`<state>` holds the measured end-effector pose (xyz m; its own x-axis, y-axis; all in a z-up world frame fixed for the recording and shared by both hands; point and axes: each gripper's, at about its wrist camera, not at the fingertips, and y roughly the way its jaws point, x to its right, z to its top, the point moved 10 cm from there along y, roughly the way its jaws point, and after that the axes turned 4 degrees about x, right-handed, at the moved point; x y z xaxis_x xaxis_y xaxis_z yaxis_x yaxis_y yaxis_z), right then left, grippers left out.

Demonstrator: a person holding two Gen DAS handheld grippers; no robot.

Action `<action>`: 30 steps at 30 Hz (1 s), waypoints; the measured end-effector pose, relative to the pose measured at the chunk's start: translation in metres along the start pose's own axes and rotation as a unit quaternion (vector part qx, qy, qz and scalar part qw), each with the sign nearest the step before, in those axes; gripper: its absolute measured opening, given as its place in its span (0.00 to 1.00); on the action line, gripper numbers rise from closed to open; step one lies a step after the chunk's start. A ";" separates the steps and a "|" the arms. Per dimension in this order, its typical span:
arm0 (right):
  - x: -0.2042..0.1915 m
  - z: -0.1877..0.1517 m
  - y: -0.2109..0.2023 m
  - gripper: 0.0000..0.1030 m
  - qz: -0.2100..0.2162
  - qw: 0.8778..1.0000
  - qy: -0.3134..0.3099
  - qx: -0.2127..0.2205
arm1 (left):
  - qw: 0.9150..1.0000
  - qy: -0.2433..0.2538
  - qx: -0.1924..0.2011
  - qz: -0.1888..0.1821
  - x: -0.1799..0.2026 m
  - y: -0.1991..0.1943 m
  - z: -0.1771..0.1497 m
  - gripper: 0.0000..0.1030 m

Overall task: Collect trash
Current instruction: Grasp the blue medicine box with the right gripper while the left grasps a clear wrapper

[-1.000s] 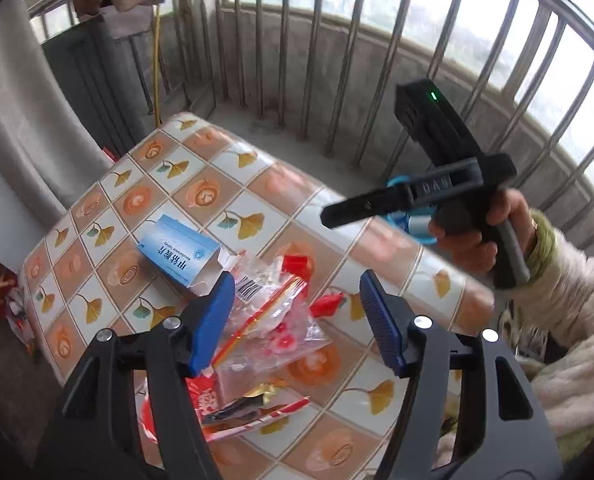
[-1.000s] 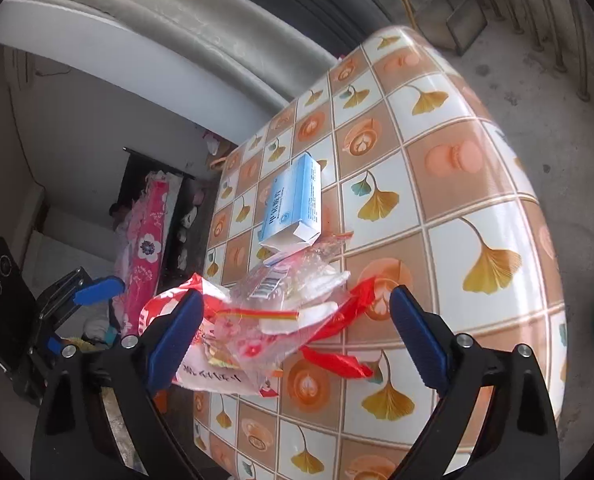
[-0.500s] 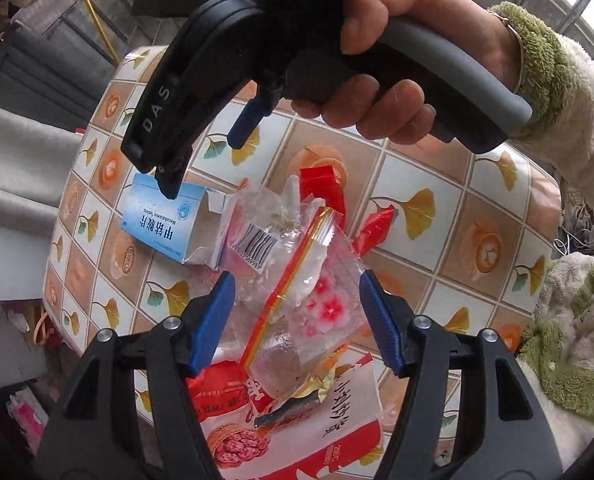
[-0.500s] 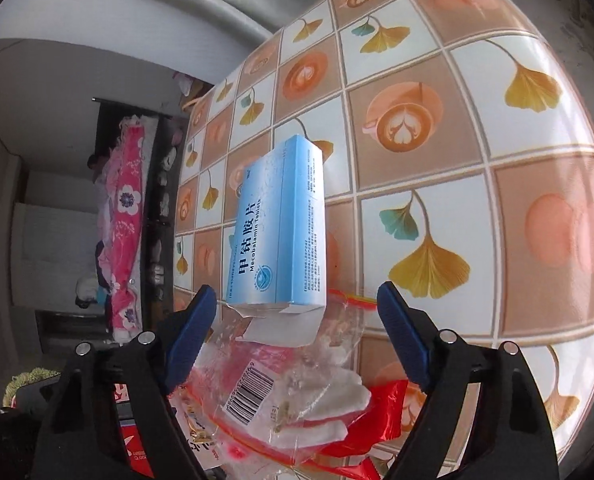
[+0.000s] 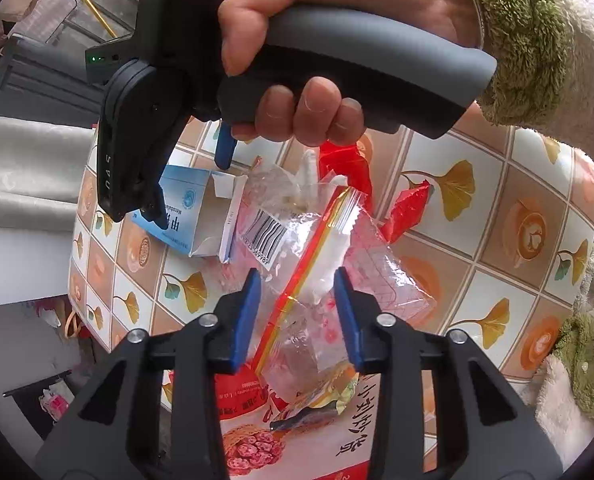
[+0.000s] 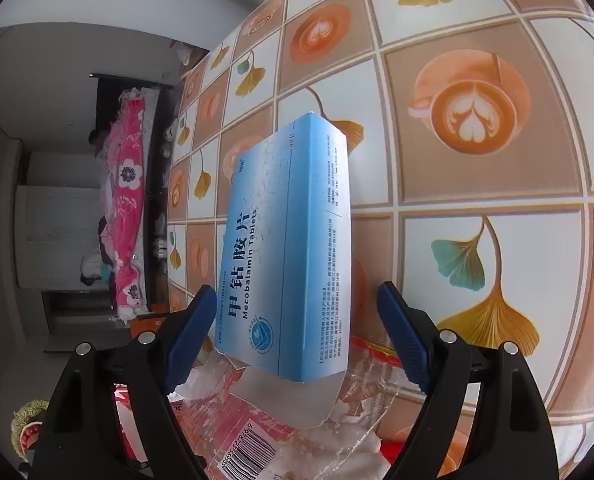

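Left tongs (image 5: 297, 316) point steeply down over the trash pile on the bench (image 5: 509, 216); jaws closing, blue pads either side of the clear zip bag (image 5: 321, 280) with the red-and-yellow seal strip, a gap visible on both sides, pads not pressing it. Below the bag, nearest the lens, lies a red-and-white snack packet (image 5: 253, 432) with printed sausage slices; a crumpled gold wrapper (image 5: 329, 396) rests on it. Barcode label on the clear plastic sits just beyond the left pad. Red wrapper scraps (image 5: 407, 210) lie past the bag, toward the far side. Right tongs (image 6: 293, 332) stand apart, jaws wide, straddling the near end of the blue tablet box (image 6: 285, 248); no pad touches the box. Box lies flat on the bench, open flap end resting on the clear plastic, long axis pointing away from the lens. In the left wrist view the right hand (image 5: 329, 40) grips the grey handle above the pile, green fleece cuff at the wrist. Beyond the bench edge, a pink floral cloth (image 6: 127, 208) hangs in the room.
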<state>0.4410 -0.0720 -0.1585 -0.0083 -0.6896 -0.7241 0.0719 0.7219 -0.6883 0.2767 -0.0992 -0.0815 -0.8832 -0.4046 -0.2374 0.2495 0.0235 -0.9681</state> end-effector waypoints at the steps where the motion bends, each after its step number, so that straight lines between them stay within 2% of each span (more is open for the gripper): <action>1: 0.000 -0.001 0.002 0.70 0.001 1.000 -0.004 -0.003 | 1.000 -0.003 -0.001 -0.003 -0.001 0.001 0.000 0.29; 3: 0.001 -0.004 0.004 0.60 0.006 1.000 -0.002 -0.007 | 1.000 -0.009 0.002 -0.009 -0.001 0.001 0.000 0.26; 6: 0.006 -0.007 0.003 0.50 0.017 1.000 0.007 -0.007 | 1.000 -0.018 0.009 -0.020 -0.001 -0.001 0.000 0.17; 11: 0.012 -0.009 -0.004 0.44 0.031 0.999 0.011 0.004 | 0.999 -0.026 0.016 -0.026 0.000 -0.002 0.001 0.02; 19: 0.008 -0.007 -0.025 0.37 0.061 0.998 0.015 0.032 | 0.998 -0.042 0.048 -0.019 -0.006 -0.016 0.006 0.00; 26: 0.006 0.000 -0.052 0.34 0.102 0.992 0.036 0.069 | 0.996 -0.044 0.076 0.008 -0.011 -0.034 0.010 0.00; 30: 0.006 0.003 -0.071 0.34 0.119 0.988 0.044 0.093 | 0.993 -0.064 0.094 0.019 -0.024 -0.045 0.010 0.00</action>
<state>0.4385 -0.1278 -0.1141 -0.0549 -0.4887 -0.8707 0.2633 0.8341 -0.4847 0.2907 -0.1000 -0.0314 -0.8166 -0.5206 -0.2493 0.3624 -0.1262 -0.9234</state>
